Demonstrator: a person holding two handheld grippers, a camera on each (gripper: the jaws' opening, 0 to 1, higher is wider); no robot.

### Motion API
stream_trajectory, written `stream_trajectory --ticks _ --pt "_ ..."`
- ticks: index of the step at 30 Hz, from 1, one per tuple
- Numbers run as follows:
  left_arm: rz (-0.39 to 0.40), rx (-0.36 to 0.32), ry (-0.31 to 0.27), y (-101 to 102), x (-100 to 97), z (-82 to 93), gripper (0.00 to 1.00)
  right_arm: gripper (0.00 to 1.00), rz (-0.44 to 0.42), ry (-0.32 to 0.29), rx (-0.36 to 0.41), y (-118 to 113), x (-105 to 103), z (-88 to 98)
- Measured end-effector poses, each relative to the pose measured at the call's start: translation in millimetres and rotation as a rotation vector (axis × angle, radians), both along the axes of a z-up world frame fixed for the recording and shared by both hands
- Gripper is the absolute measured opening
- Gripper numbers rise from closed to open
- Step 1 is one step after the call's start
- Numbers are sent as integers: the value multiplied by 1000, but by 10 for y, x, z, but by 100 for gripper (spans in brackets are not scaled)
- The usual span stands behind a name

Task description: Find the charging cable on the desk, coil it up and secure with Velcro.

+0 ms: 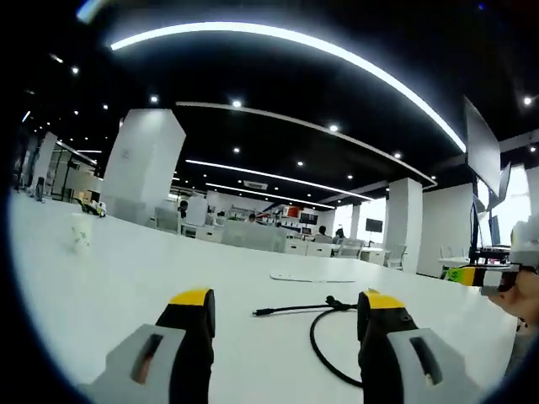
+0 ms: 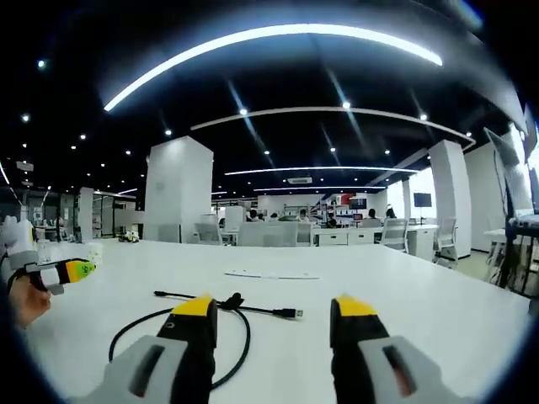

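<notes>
One thin black charging cable (image 2: 181,324) is seen lying loose on the white tabletop (image 2: 421,295), its plug end (image 2: 289,313) pointed right and its loop curved near. The left gripper (image 1: 286,324) and right gripper (image 2: 274,328) are held wide open, empty. Open room is left around the cable.

- The left tool (image 1: 286,316) is held level, its yellow-tipped jaws spread wide with nothing between them.
- The right tool (image 2: 274,324) is held level too, jaws parted and empty.
- A hand (image 2: 25,305) is seen gripping the left tool.
</notes>
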State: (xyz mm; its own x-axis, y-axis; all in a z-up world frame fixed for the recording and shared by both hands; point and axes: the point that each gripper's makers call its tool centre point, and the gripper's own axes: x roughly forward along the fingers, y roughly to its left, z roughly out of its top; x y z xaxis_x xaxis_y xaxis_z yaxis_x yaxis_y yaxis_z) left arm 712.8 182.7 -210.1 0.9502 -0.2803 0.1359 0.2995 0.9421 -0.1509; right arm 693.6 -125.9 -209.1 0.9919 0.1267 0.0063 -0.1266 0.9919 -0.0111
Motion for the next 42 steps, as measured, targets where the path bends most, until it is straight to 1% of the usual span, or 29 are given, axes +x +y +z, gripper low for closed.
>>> stream_trajectory --ticks 2,4,5,6,11,14,16,18,22,25,29,32,35,39,42 --pt "9 -5 2 60 -91 -13 69 55 15 6 3 36 -62 -36" --pt "9 -5 8 77 -159 -33 69 53 19 10 7 53 -120 -66" --pt "11 -10 4 81 -199 -36 68 52 24 4 -8 71 -149 -69" --pt "14 -12 1 82 -223 -36 68 52 17 -1 -32 64 -170 -70" --pt "16 23 8 36 -350 -79 68 53 -19 -18 -38 56 -340 -108" --pt "13 15 16 16 -426 -114 68 53 -29 -29 -40 50 -425 -84" --pt "31 22 17 38 -460 -136 69 54 -30 -42 -47 71 -480 -47" --pt "42 13 19 78 -482 -143 69 54 -33 -48 -53 79 -522 -25" --pt "87 17 22 197 -522 -172 69 54 -51 -54 -67 58 -568 -25" --pt "114 23 20 280 -537 -184 69 55 -79 -59 -53 -14 -585 -47" --pt "139 17 19 359 -549 -192 69 56 -104 -45 -36 -93 -588 -109" --pt "152 13 14 381 -556 -195 68 56 -114 -47 -23 -120 -605 -121" --pt "159 -4 11 387 -569 -196 68 57 -129 -57 -17 -148 -623 -108" --pt "185 13 -1 413 -616 -176 68 55 -134 -62 -11 -168 -648 -103" --pt "199 1 -8 452 -640 -159 68 55 -138 -60 -3 -182 -674 -106"
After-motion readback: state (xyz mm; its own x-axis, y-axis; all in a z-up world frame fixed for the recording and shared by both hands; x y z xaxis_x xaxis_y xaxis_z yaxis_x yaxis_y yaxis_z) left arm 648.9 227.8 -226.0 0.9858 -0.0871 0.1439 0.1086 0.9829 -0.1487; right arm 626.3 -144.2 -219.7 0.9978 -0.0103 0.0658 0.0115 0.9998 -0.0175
